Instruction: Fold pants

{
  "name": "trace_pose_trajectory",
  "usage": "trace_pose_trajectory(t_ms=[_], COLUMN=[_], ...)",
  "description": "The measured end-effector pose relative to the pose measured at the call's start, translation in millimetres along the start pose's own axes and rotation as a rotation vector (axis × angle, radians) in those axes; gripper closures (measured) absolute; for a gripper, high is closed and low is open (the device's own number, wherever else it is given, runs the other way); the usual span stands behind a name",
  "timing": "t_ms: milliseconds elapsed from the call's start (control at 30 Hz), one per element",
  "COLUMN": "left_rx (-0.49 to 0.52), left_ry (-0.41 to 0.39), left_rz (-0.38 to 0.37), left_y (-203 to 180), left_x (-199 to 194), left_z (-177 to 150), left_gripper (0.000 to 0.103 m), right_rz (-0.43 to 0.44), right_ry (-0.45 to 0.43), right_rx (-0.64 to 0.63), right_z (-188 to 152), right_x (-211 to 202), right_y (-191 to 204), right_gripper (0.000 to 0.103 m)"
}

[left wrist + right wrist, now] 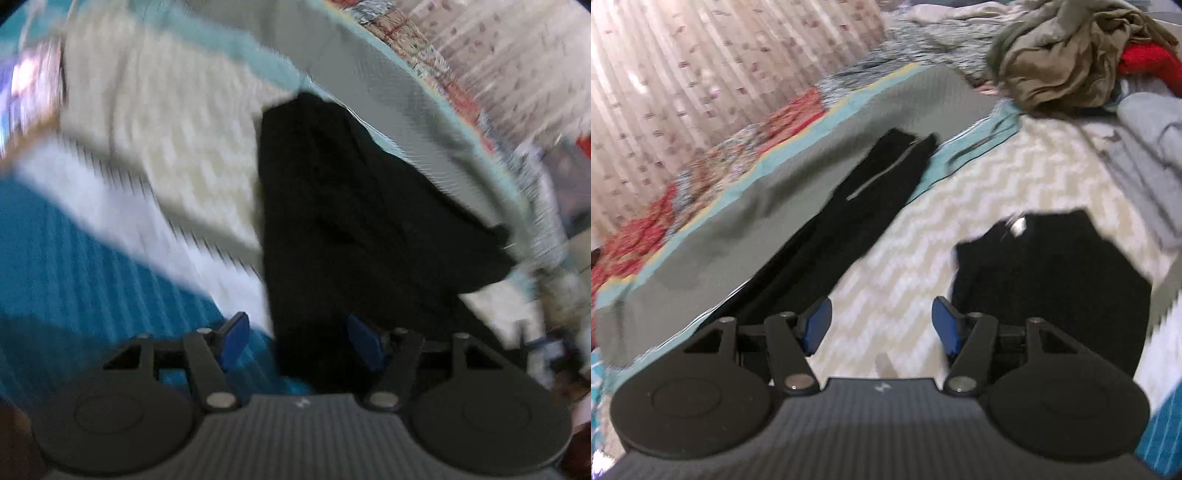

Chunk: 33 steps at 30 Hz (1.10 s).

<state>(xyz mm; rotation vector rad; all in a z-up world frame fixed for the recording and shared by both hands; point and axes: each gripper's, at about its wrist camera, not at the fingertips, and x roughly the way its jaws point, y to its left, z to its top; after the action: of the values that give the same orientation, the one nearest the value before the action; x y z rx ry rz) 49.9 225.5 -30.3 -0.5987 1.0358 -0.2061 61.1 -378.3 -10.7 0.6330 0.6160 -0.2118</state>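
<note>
Matt black cloth pants [871,192], seemingly knit.

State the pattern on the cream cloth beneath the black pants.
A cream-and-white zigzag cloth; right wrist view shows it best.

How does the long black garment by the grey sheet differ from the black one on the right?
The long black pants lie stretched out narrow, partly on the grey sheet; the black folded piece is compact and wide, on the zigzag cover. Both are black and lie flat.

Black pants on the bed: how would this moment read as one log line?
black pants: lying long on bed | left fingers: apart, empty | right fingers: apart, empty | fold: not yet done
</note>
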Motion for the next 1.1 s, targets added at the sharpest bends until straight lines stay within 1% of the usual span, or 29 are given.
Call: trace_pose_trajectory(t_ms=[33,67,167,233,267,300,333,367,400,433,467,500,567,600,633,667,700,733,833,900,933,967,1033,1100], left_rx=[-0.05,-0.114,-0.29,-0.387,-0.413,-0.429,-0.432,-0.427,-0.417,-0.41,-0.392,-0.328,-0.192,-0.142,-0.095,-0.066,-0.061,-0.073,-0.192,-0.251,-0.267,-0.271,-0.255,-0.238], left_ry=[0.011,0.021,0.05,0.042,0.03,0.015,-0.002,-0.016,-0.016,-0.016,-0.056,-0.113,-0.235,-0.301,-0.374,-0.429,-0.451,-0.447,-0.335,-0.271,-0.256,-0.255,-0.267,-0.277], left_rz=[-0.044,-0.092,-0.238,-0.287,-0.287,-0.283,-0.272,-0.237,-0.208,-0.216,-0.218,-0.205,-0.181,-0.163,-0.126,-0.083,-0.044,-0.005,0.079,0.125,0.129,0.129,0.13,0.124], left_y=[5.3,9.3,21.3,27.7,28.2,29.5,29.6,28.6,26.7,24.5,18.7,7.9,-10.6,-16.3,-19.1,-18.5,-16.9,-10.9,13.3,24.0,26.2,29.2,25.8,20.6], left_x=[2.4,4.3,14.9,24.3,29.6,35.5,41.2,46.0,48.5,47.3,36.6,18.9,-27.0,-50.2,-72.2,-87.8,-95.3,-96.4,-73.2,-55.8,-51.4,-53.6,-60.5,-66.1], left_z=[-4.5,-12.3,-30.4,-36.2,-36.1,-33.6,-30.5,-27.3,-24.1,-21.6,-21.5,-20.4,-23.2,-27.0,-32.2,-36.2,-37.5,-38.8,-41.7,-47.8,-49.5,-51.7,-49.9,-44.4], left_gripper=[0.032,0.023,0.021,0.02,0.02,0.022,0.028,0.059,0.082,0.082,0.084,0.09,0.089,0.089,0.089,0.089,0.089,0.089,0.089,0.089,0.089,0.089,0.089,0.089], right_rz=[0.03,0.063,0.13,0.162,0.171,0.178,0.183,0.188,0.189,0.189,0.188,0.192,0.199,0.199,0.197,0.197,0.196,0.195,0.192,0.177,0.157,0.129,0.043,-0.075], right_ry=[0.011,0.032,0.088,0.125,0.139,0.152,0.166,0.183,0.201,0.215,0.225,0.233,0.228,0.224,0.224,0.224,0.224,0.226,0.221,0.18,0.15,0.116,0.034,-0.04], right_rx=[-0.019,-0.047,-0.151,-0.225,-0.256,-0.285,-0.308,-0.319,-0.316,-0.308,-0.298,-0.289,-0.288,-0.289,-0.286,-0.28,-0.271,-0.263,-0.252,-0.252,-0.245,-0.234,-0.189,-0.14], right_z=[-7.7,-16.1,-39.1,-58.6,-68.7,-78.3,-86.3,-94.0,-96.7,-100.2,-102.5,-108.1,-108.5,-109.2,-109.8,-111.9,-114.1,-114.3,-113.6,-105.8,-100.3,-93.1,-75.7,-55.8], right_x=[-5.7,-10.7,-20.4,-24.1,-25.2,-26.7,-25.4,-24.3,-22.4,-23.2,-24.0,-28.2,-31.9,-33.3,-33.3,-34.6,-33.8,-32.7,-33.4,-41.9,-47.9,-54.7,-70.2,-81.4], right_y=[6.9,16.9,43.6,64.4,71.4,78.2,83.8,89.2,90.9,91.0,91.8,90.8,89.6,89.2,87.7,85.6,84.5,84.0,79.1,71.1,63.5,53.0,23.7,-7.7], right_gripper=[0.041,0.041,0.041,0.041,0.041,0.041,0.041,0.041,0.042,0.044,0.045,0.045,0.045,0.045,0.045,0.045,0.045,0.045,0.045,0.045,0.045,0.045,0.045,0.044])
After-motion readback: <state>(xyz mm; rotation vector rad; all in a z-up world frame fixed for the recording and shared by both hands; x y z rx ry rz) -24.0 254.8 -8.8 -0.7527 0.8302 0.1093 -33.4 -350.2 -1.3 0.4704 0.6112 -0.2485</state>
